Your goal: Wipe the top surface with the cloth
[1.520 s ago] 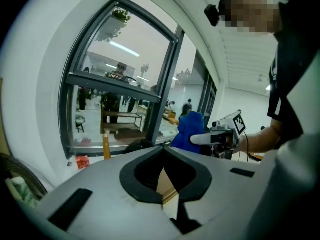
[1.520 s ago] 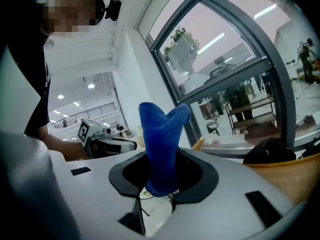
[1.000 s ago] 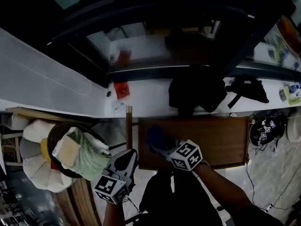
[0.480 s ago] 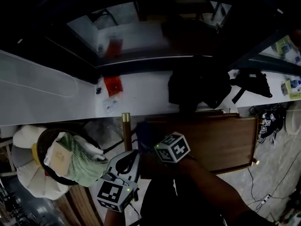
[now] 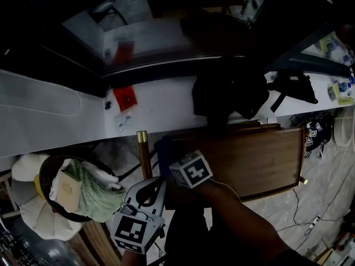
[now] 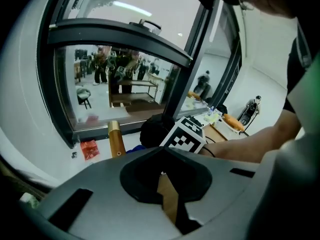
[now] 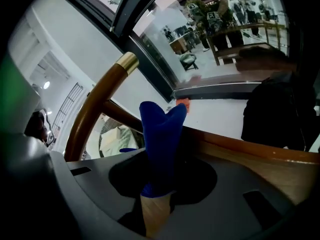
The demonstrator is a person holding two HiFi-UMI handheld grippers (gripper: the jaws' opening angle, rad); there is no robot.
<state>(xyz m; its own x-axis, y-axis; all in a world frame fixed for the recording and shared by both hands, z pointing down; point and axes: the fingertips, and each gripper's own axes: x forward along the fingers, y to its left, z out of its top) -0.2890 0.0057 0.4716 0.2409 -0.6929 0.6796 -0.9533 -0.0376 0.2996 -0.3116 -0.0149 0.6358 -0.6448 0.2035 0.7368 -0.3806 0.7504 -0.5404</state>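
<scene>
At the wooden surface's (image 5: 260,159) corner my right hand-held gripper (image 7: 156,204) pinches the blue cloth (image 7: 160,139) for wiping, while my left hand-held gripper (image 6: 167,199) hangs closed, empty.

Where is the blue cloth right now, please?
In the head view, the blue cloth is clamped in the right gripper at the wooden top's left end, beside the brass-capped post.

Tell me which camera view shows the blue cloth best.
The right gripper view: the blue cloth stands sharp and bright, pinched in the right gripper. The head view shows only a dim blue patch at the wooden top's left edge, beside the marker cube. The left gripper view shows just a blue sliver.
</scene>
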